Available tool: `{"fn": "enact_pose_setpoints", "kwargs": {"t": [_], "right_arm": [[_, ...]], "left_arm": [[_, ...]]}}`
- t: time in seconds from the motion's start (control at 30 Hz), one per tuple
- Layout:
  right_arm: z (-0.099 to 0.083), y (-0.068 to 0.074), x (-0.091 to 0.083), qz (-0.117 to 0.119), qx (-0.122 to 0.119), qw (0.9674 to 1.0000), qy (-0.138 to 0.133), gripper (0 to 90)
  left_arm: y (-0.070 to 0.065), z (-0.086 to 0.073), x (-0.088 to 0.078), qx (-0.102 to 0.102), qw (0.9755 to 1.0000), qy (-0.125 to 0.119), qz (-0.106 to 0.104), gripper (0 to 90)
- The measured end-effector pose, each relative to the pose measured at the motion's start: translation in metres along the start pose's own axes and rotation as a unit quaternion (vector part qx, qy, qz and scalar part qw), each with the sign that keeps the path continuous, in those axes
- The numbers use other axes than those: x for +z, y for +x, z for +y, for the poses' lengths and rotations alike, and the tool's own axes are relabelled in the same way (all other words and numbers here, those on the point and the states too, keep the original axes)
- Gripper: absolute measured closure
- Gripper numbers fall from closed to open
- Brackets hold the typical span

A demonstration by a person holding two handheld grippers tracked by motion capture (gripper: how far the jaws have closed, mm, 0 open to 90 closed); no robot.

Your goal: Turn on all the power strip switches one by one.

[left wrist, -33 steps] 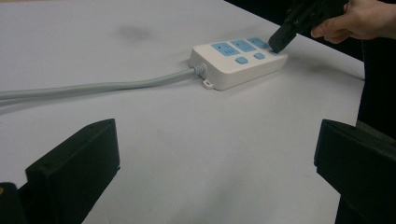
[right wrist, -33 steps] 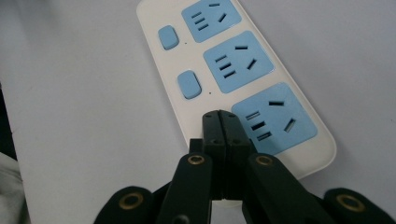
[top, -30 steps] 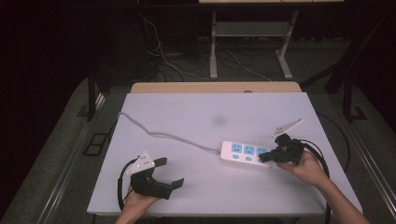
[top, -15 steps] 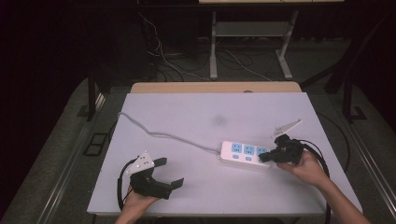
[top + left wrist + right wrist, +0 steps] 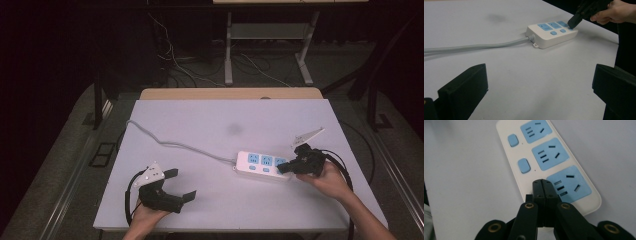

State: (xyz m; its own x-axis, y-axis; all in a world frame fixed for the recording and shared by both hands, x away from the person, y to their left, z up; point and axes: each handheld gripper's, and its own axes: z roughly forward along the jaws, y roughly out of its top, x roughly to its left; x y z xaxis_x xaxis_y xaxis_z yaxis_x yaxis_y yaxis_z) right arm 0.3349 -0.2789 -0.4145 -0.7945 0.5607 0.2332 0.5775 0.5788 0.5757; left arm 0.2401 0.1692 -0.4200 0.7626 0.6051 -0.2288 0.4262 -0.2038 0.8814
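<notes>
right gripper view has the right hand-held gripper closed, tip pressing the power strip at the surface's right; a skewed push could slide it. left hand-held gripper rests wide open

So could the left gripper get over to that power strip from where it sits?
Probably yes. The left gripper rests open near the table's front edge, and bare tabletop lies between it and the power strip. The right gripper is pressed on the strip's far end, so that end is taken.
</notes>
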Motion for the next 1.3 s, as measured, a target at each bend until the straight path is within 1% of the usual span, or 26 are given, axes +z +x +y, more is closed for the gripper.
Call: {"fn": "enact_pose_setpoints", "kwargs": {"t": [0.1,0.27,0.4,0.7,0.8,0.97,1.1,1.3], "right_arm": [[0.001,0.001,0.001,0.006,0.000,1.0000,0.004,90.0],[0.006,0.008,0.001,0.005,-0.008,0.9999,0.011,90.0],[0.013,0.013,-0.002,0.005,-0.019,0.9997,0.010,90.0],[0.029,0.022,-0.011,0.005,-0.034,0.9994,0.007,90.0],[0.034,0.026,-0.013,0.004,-0.041,0.9991,0.009,90.0],[0.044,0.031,-0.017,0.003,-0.049,0.9988,0.005,90.0],[0.049,0.032,-0.015,0.005,-0.053,0.9986,0.006,90.0],[0.053,0.033,-0.005,0.010,-0.052,0.9985,0.012,90.0]], "left_arm": [[0.000,0.000,0.000,0.000,1.0000,0.000,0.000,0.0],[0.000,0.000,0.000,-0.001,1.0000,-0.001,0.000,0.0],[0.000,0.000,0.000,-0.001,1.0000,-0.001,0.000,0.0],[0.000,0.000,0.000,0.000,1.0000,-0.001,0.000,0.0],[0.000,0.000,0.001,0.001,1.0000,0.001,0.000,0.0],[0.001,0.000,0.001,0.000,1.0000,0.000,0.001,0.0],[0.002,0.000,0.001,0.000,1.0000,-0.001,0.001,0.0],[0.002,0.000,0.001,0.001,1.0000,0.001,0.000,0.0]]}}
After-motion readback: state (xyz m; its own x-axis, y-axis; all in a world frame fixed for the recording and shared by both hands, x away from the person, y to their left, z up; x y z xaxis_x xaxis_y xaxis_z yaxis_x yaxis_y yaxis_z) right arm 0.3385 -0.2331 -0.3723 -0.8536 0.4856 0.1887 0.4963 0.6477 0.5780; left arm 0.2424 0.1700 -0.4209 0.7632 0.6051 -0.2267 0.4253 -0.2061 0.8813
